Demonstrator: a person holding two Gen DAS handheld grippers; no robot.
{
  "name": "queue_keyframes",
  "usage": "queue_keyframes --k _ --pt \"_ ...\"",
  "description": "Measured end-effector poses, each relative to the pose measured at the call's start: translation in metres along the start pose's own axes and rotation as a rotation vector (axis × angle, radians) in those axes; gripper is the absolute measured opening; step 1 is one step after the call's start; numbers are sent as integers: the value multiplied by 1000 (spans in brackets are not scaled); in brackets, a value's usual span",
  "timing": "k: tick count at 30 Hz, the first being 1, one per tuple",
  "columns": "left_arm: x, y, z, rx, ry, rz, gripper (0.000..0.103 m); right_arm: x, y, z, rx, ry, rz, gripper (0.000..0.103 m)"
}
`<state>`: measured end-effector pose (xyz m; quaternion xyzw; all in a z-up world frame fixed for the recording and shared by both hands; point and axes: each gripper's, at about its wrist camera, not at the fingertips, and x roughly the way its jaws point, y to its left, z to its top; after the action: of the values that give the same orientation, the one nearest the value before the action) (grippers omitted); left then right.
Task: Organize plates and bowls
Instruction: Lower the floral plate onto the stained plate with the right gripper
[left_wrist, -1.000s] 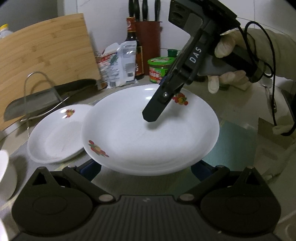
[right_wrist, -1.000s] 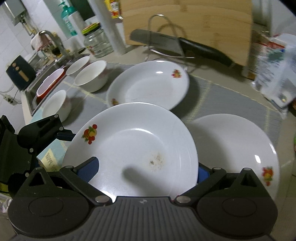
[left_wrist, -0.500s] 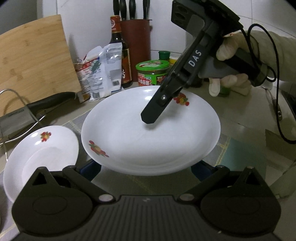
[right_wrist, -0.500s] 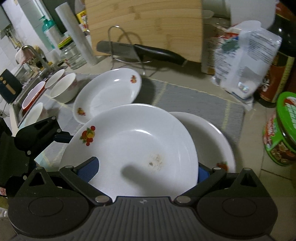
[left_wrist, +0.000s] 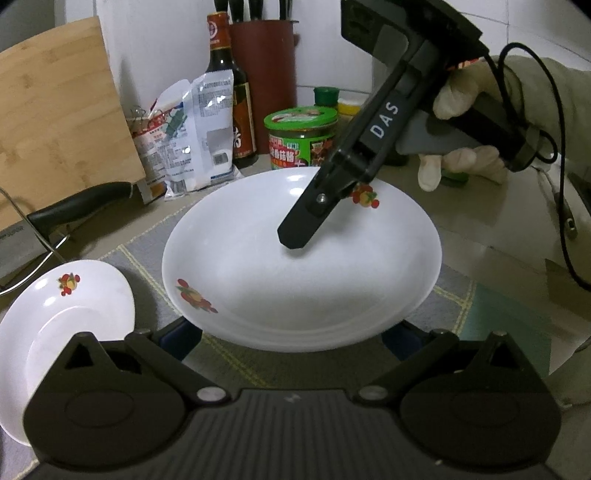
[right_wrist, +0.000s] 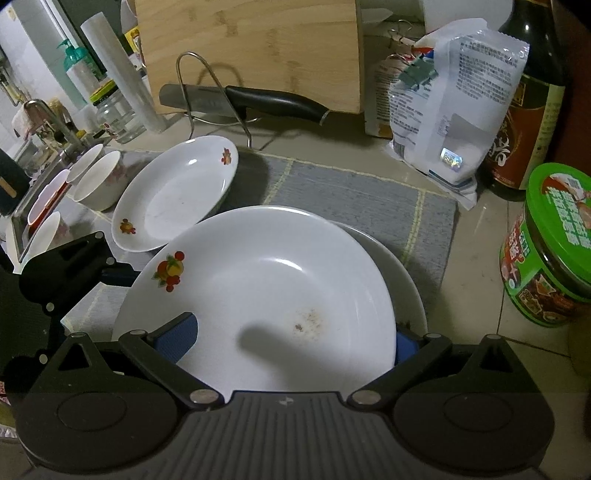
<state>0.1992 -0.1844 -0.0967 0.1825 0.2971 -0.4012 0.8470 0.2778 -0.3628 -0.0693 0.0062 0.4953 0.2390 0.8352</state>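
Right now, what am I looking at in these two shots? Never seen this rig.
There is no robot. A person carries a hand-held gripper in each hand, each with a fisheye camera looking along its two fingers. One picture is from the left hand-held gripper, the other from the right hand-held gripper. The right one clamps the rim of a white fruit-patterned deep plate, directly above a second white plate on a grey woven mat. The left one's fingers sit under the held plate's opposite edge; whether they grip is hidden. Nearby are a third white patterned plate, white bowls, a black-handled knife, a bamboo cutting board and a green-lidded jar.
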Motion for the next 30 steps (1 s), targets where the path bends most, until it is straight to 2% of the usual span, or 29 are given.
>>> queue_keyframes --k 12,30 --pt "9 3 1 5 27 -27 102 7 -7 -2 28 22 -18 103" --pt "12 5 -2 -9 28 -47 103 3 -8 -2 100 27 -60 103"
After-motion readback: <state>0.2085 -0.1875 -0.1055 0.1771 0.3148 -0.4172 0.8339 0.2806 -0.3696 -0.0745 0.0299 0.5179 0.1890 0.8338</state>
